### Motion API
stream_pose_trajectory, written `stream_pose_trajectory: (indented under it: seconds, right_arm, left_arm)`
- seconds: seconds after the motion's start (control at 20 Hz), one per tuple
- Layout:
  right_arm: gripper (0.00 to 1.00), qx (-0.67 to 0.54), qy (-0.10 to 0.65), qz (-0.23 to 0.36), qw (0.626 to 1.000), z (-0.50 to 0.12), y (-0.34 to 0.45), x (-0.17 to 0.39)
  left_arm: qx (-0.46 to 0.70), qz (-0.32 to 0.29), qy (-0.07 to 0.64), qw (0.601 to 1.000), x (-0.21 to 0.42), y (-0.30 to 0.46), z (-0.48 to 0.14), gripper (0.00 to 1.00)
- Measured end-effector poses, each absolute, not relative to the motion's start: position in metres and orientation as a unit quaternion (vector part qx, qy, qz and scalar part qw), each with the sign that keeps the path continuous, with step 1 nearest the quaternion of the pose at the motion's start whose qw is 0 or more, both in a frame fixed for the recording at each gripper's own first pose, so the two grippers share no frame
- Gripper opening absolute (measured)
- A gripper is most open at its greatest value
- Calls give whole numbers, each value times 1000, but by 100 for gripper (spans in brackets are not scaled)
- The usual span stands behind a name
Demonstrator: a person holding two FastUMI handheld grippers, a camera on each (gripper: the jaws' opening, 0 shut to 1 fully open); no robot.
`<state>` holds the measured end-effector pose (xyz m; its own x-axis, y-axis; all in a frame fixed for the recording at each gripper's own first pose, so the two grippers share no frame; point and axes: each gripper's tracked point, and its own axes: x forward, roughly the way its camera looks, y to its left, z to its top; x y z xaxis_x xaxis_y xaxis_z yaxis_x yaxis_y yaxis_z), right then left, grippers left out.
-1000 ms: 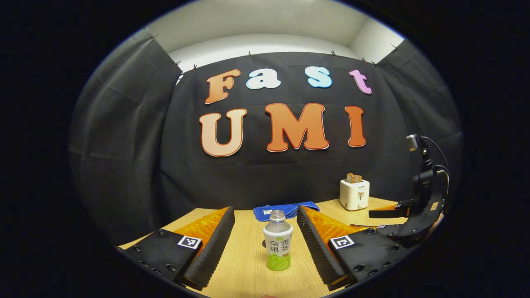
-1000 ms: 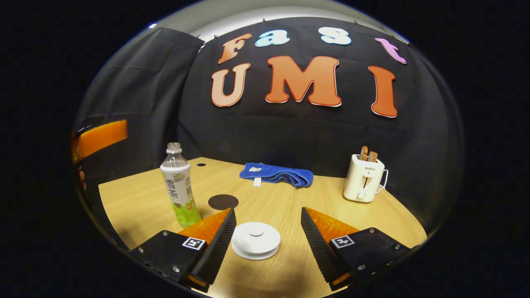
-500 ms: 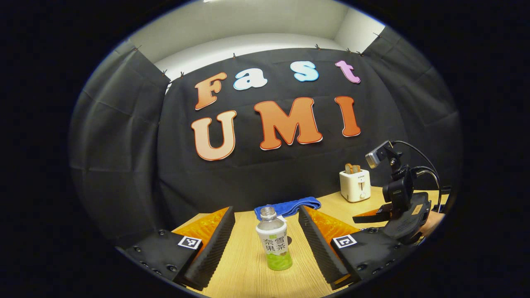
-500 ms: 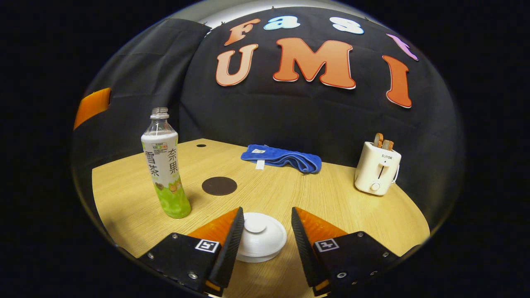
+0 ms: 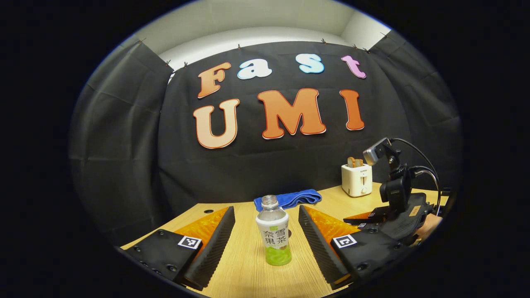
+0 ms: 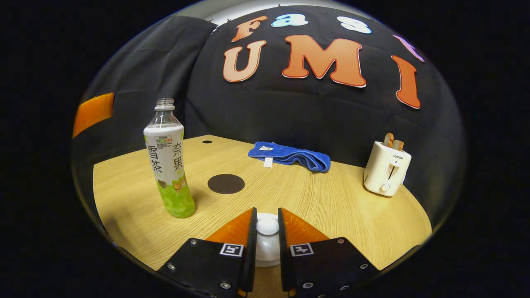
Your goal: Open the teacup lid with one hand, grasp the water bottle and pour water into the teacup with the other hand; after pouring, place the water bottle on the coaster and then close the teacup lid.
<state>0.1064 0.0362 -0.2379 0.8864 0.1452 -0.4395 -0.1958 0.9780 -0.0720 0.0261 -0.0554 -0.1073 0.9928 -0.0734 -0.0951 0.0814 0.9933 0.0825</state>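
Observation:
The white teacup lid [image 6: 267,248] sits low in the right gripper view; my right gripper [image 6: 266,216] is shut on its round knob [image 6: 267,226], and the cup below is hidden. An uncapped water bottle [image 6: 169,165] with a white and green label stands upright to the left, beside the dark round coaster [image 6: 226,183]. In the left gripper view the bottle [image 5: 272,234] stands just ahead of my left gripper [image 5: 266,211], which is open with its fingers wide on either side and not touching it. The right gripper [image 5: 374,216] shows at the right, low over the table.
A folded blue towel [image 6: 290,155] lies at the back of the wooden table [image 6: 339,207]. A cream toaster [image 6: 387,167] with two slices in it stands at the back right. A finger of the left gripper [image 6: 93,114] shows at the far left edge.
My right gripper has come down over the lid and shut on its knob. The left gripper stays open facing the bottle, with only a slight shift.

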Motion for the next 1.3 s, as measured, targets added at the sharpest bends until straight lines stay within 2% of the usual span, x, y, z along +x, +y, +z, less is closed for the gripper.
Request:
stream_pose_trajectory:
  seconds: [0.2,0.25,0.3,0.4,0.7,0.75,0.8,0.9,1.0,1.1,1.15,1.2,1.3]
  right_arm:
    - [20,-45,221,97,969,-236,37,106]
    - [19,-41,216,97,971,-232,35,106]
    - [20,-37,211,94,972,-228,33,107]
    - [19,-27,202,95,974,-219,32,105]
    - [19,-21,183,91,979,-195,25,92]
    - [19,-16,181,90,979,-192,25,89]
    - [19,-12,177,90,980,-189,24,88]
    - [19,-5,173,88,981,-181,19,85]
    - [19,-6,167,80,983,-175,14,80]
    - [19,-6,164,72,984,-171,7,75]
    - [19,-4,162,74,984,-168,7,73]
    - [19,-2,159,77,984,-165,7,71]
    - [19,-4,153,75,985,-160,3,68]
  left_arm:
    - [31,-42,57,997,32,-56,-119,99]
    - [32,-41,61,997,33,-56,-124,96]
    - [33,-42,64,997,33,-56,-126,99]
    - [35,-44,68,996,35,-60,-132,99]
    - [15,-42,101,994,50,-60,-161,99]
    - [12,-42,108,993,54,-61,-168,96]
    - [9,-41,113,993,58,-61,-175,99]
    - [20,-29,118,992,68,-54,-187,96]
    - [20,-29,118,992,76,-56,-194,99]
    - [10,-40,123,992,82,-62,-202,99]
    - [6,-44,127,991,87,-65,-206,96]
    - [5,-47,131,990,89,-67,-211,99]
    - [9,-35,137,990,93,-64,-219,99]
